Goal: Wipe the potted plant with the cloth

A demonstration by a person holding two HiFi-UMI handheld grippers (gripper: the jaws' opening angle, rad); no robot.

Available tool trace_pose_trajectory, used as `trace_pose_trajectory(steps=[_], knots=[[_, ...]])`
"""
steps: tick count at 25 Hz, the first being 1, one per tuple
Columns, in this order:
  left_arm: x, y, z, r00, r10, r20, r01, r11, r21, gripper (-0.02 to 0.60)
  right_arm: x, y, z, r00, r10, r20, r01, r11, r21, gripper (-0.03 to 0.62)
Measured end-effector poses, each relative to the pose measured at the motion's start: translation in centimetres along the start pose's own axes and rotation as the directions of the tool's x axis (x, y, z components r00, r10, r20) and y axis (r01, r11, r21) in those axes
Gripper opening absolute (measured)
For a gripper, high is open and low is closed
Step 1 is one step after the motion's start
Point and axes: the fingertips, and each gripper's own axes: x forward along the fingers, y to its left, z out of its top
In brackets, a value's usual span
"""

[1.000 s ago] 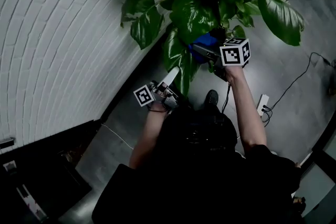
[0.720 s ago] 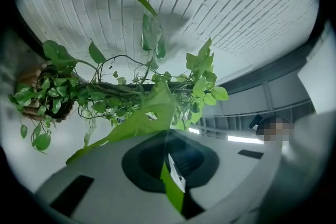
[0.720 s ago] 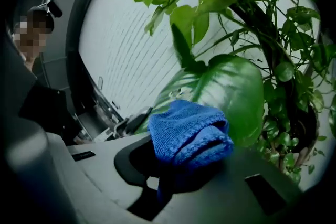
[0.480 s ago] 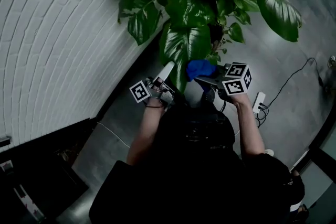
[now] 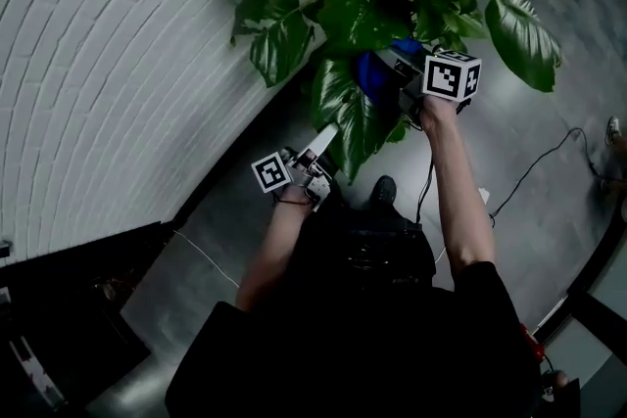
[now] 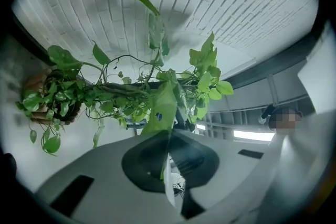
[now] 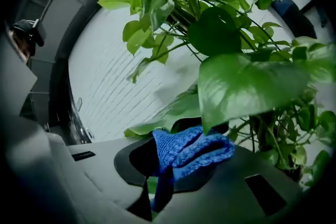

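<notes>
Wiping looks under way rather than finished. The right hand-held gripper (image 5: 400,66) has its jaws clamped on a bunched blue cloth (image 5: 376,73), which sticks out past the pads in the right gripper view. The left hand-held gripper (image 5: 324,140) has its jaws pressed together on the lower tip of a long hanging leaf (image 5: 355,117), whose edge runs between the pads in the left gripper view, so the leaf is held taut for the cloth. The cloth sits at the upper end of that leaf, touching or just beside it; I cannot tell which. No view shows which leaves are already clean. Many other leaves of the potted plant (image 5: 364,7) spread above and to both sides of the leaf, so I judge most of the job remains. A white brick wall (image 5: 118,64) stands beyond the leaf.
</notes>
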Motion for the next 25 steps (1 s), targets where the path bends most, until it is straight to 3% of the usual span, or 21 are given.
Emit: trace_pose_trajectory(steps=[3,7,14,18,22,23,25], knots=[[-0.3,0.1,0.4,1.000,0.008,0.003,-0.008,1.000,0.016,0.025,2.5,-0.8,0.4,1.000,-0.001,-0.015,0.001,1.000,0.001,0.060],[-0.7,-0.2,0.8,1.000,0.004,0.013,-0.004,1.000,0.015,0.025,3.4,-0.9,-5.3,0.989,0.052,-0.139,-0.040,0.995,0.089,0.060],[-0.5,-0.7,1.4,0.999,-0.032,0.040,0.033,0.999,-0.025,0.025,0.2,3.1,-12.0,0.972,0.179,-0.155,-0.161,0.979,0.121,0.060],[0.1,-1.3,1.5,0.997,-0.056,0.049,0.057,0.998,-0.038,0.026,-1.9,5.8,-16.1,0.944,0.249,-0.215,-0.233,0.968,0.095,0.060],[-0.1,-1.2,1.6,0.997,-0.053,0.056,0.055,0.998,-0.029,0.025,-4.0,8.1,-21.1,0.879,0.275,-0.390,-0.290,0.957,0.020,0.060],[-0.2,-0.9,1.7,0.997,-0.045,0.055,0.046,0.999,-0.024,0.025,-4.6,8.4,-21.1,0.874,0.271,-0.404,-0.296,0.955,0.001,0.060],[-0.5,-0.4,1.7,0.999,-0.026,0.046,0.026,1.000,-0.009,0.026,-5.5,8.9,-18.6,0.893,0.273,-0.358,-0.302,0.953,-0.028,0.060]])
